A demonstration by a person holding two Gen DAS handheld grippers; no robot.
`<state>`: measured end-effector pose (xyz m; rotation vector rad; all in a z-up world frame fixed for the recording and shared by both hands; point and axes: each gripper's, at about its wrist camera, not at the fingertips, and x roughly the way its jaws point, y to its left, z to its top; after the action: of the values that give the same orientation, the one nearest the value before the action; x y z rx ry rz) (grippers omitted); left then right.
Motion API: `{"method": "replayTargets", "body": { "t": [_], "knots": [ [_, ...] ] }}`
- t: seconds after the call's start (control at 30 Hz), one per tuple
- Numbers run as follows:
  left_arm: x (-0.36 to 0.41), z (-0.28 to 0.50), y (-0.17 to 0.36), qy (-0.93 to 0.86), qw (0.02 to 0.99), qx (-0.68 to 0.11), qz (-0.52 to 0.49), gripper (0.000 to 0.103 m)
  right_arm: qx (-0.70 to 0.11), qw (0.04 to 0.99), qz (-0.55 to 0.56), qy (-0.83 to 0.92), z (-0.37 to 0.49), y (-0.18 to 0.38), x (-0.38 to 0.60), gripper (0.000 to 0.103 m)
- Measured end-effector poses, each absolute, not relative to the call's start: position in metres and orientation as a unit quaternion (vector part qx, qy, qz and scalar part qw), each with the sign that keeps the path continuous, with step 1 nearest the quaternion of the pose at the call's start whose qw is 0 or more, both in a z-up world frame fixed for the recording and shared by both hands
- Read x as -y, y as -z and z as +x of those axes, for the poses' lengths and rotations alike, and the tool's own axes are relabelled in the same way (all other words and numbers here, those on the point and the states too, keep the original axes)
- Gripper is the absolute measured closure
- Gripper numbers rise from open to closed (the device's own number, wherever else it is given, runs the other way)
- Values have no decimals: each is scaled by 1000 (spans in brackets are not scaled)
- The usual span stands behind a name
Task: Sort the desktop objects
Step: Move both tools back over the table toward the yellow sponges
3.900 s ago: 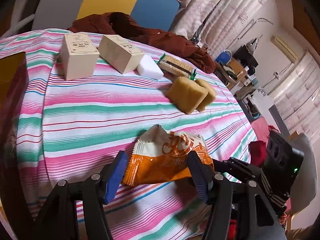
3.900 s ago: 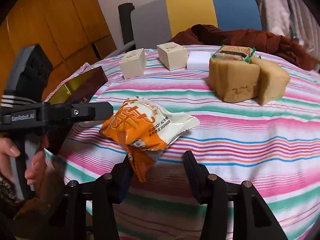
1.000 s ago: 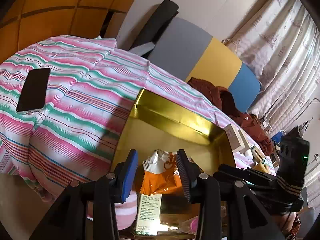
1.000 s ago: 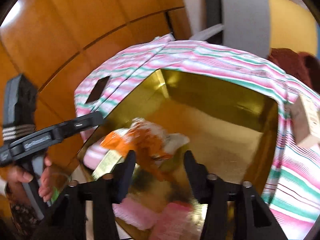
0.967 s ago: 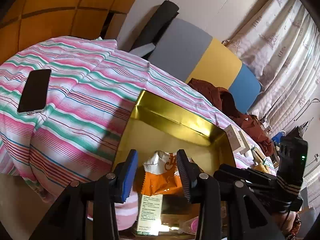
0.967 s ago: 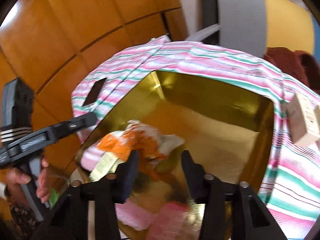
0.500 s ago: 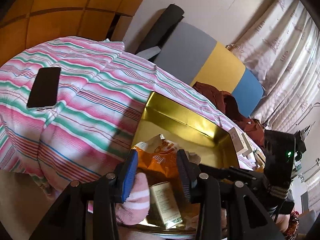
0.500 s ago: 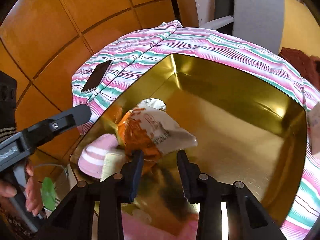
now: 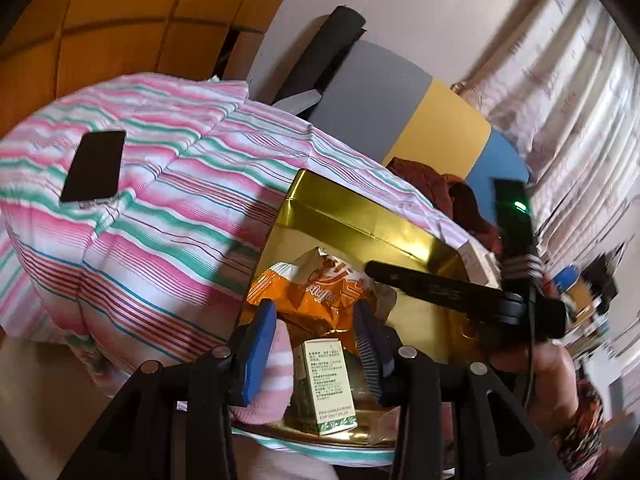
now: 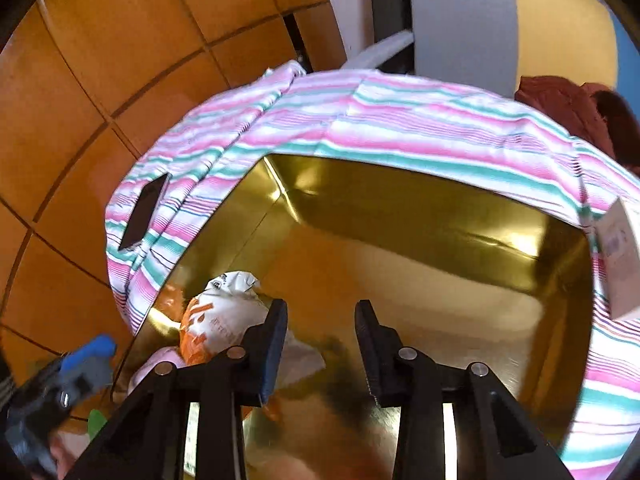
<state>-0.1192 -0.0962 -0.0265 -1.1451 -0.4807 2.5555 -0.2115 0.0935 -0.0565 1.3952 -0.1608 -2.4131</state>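
left tool [image 9: 315, 314]: blue pads spread a bit with nothing pinched. It hangs over the near corner of the tray, pointing down into it.
right tool [image 10: 321, 312]: pads apart with just a narrow gap, and the gap's empty. It's aimed down at the bare tray floor, with the edge of the bag just off its left finger.
snack bag [image 9: 316, 288]: orange and white, crumpled. It lies inside the tray at the near-left corner, right past the left tool's fingertips, and neither tool has hold of it.
small box [image 9: 328, 384]: green and white with printed text. It's in the tray, leaning right in front of the bag, and shows through the left tool's gap.
sock [image 9: 276, 364]: pink with white stripes, in the same corner, tucked beside the small box and partly behind the left finger.
gold tray [image 9: 360, 216]: shiny and deep-walled, sitting on the desk. Apart from that one corner, its floor is mostly bare.
cream carton [image 10: 618, 256]: on the cloth, hard up against the tray's right rim.
phone [image 9: 94, 170]: dark screen, flat on the cloth, well off to the left of the tray.
striped cloth [image 9: 160, 200]: pink, green and white, covering the desk.
chair [image 9: 372, 92]: grey, yellow and blue back, behind the desk, with a brown-red garment [image 9: 428, 184] heaped in front of it.
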Motion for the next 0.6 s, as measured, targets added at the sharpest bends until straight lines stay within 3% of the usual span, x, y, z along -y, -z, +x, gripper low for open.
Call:
{"method": "replayTargets", "body": {
  "t": [0.33,0.6],
  "knots": [
    [84,-107,18,-893,148,166,-392,63,64,202,485,848,-192,58,-86,64],
    [27,-98,5,-891,188,139,-388,63,85,169,404,895,-142,21,-141,50]
  ]
}}
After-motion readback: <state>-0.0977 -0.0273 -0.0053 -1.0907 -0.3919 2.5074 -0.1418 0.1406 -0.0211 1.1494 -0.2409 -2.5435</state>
